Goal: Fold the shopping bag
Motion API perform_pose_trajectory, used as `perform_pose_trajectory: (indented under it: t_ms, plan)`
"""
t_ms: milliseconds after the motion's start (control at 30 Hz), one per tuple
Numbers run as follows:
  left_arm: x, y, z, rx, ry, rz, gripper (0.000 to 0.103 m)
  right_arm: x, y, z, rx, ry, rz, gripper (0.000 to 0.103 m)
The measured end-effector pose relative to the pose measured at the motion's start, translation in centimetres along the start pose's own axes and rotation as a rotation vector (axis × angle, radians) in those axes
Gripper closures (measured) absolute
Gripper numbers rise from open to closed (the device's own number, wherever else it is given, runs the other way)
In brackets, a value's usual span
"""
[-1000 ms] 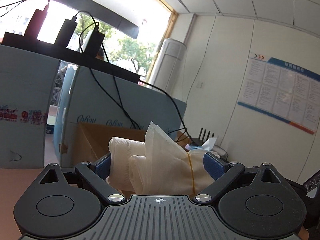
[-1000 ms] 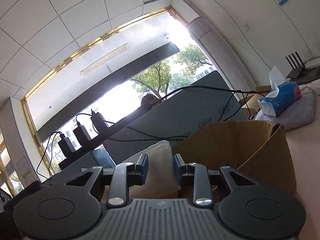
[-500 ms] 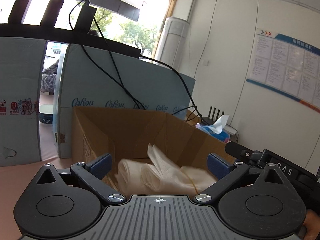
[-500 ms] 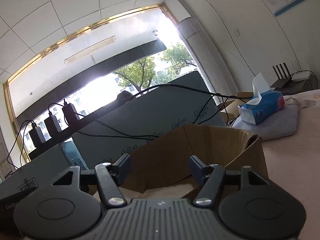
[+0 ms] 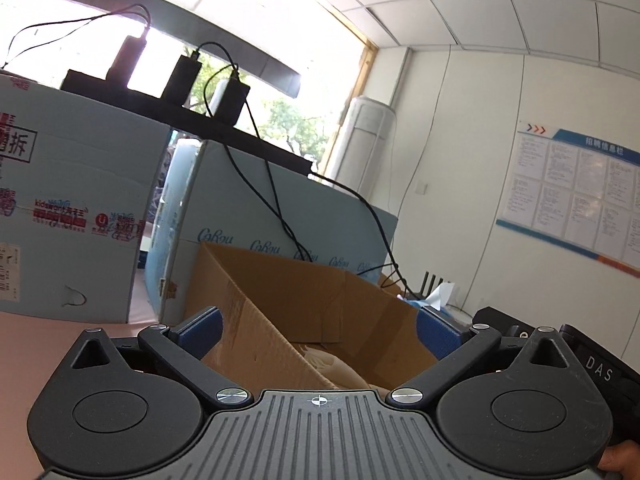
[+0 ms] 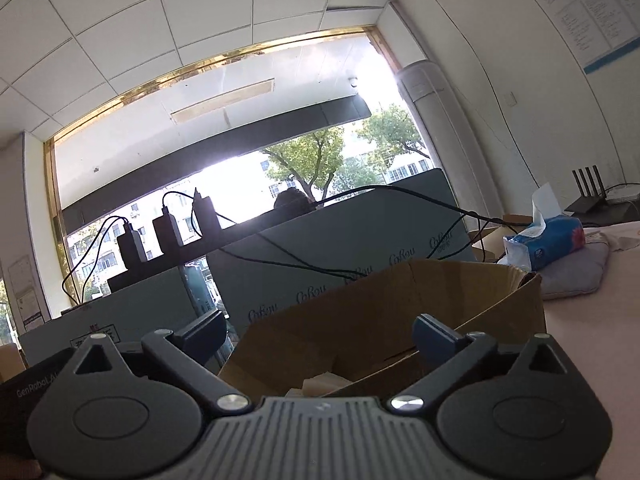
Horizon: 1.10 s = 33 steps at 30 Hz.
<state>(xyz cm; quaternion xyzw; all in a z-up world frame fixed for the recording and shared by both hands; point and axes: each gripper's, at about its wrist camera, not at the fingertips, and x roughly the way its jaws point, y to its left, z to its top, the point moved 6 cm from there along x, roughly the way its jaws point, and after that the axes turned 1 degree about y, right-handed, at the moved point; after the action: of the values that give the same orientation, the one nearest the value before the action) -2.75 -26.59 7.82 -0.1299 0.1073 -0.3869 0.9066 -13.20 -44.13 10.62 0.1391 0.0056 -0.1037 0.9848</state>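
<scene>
While both grippers (image 5: 318, 330) (image 6: 318, 334) gape wide and empty, cream crinkled bag (image 5: 340, 370) lies in corrugated box (image 5: 320, 292).

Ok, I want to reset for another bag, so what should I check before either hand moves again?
1. Left gripper empty, fingers spread wide: ok.
2. Right gripper empty, fingers spread wide: ok.
3. Folded bag inside the cardboard box: ok, pale fabric shows low in the box.
4. Bag kept its fold: cannot tell, only a sliver shows in either view.
5. Both grippers above the box rim, free to pull back: ok.
6. Next bag within reach: cannot tell, none in view; only the tissue pack lies beside the box.
</scene>
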Motion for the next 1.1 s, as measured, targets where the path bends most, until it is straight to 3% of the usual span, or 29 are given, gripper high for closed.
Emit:
perform_pose_trajectory:
  t_ms: [167, 300, 400, 633, 833, 967, 1100]
  plan:
    - [-4.4, 1.7, 0.4, -0.006, -0.126, 0.054, 0.0, -2.0, 3.8, -0.5, -0.107, -0.052, 0.013, 0.0]
    - [-7.6, 3.1, 0.6, -0.001, -0.18, 0.107, 0.0, -2.9, 6.9, -1.6, -0.151, -0.059, 0.036, 0.0]
    - [-9.4, 4.5, 0.5, 0.001, -0.187, 0.136, 0.0, -2.6, 9.4, -3.3, -0.16, 0.018, 0.092, 0.0]
    - [-14.2, 9.1, 0.4, 0.057, -0.201, 0.389, 0.0, -0.8, 15.3, -8.4, -0.161, 0.213, 0.223, 0.0]
    - [-16.8, 12.2, -0.1, 0.141, -0.102, 0.444, 0.0, 0.9, 19.9, -12.6, -0.261, 0.301, 0.304, 0.0]
    - [-17.6, 14.2, -1.0, 0.209, -0.019, 0.575, 0.0, 2.3, 21.5, -14.3, -0.314, 0.336, 0.329, 0.0]
    - [-18.0, 16.9, -2.1, 0.175, 0.092, 0.684, 0.0, 4.4, 22.1, -15.5, -0.379, 0.387, 0.336, 0.0]
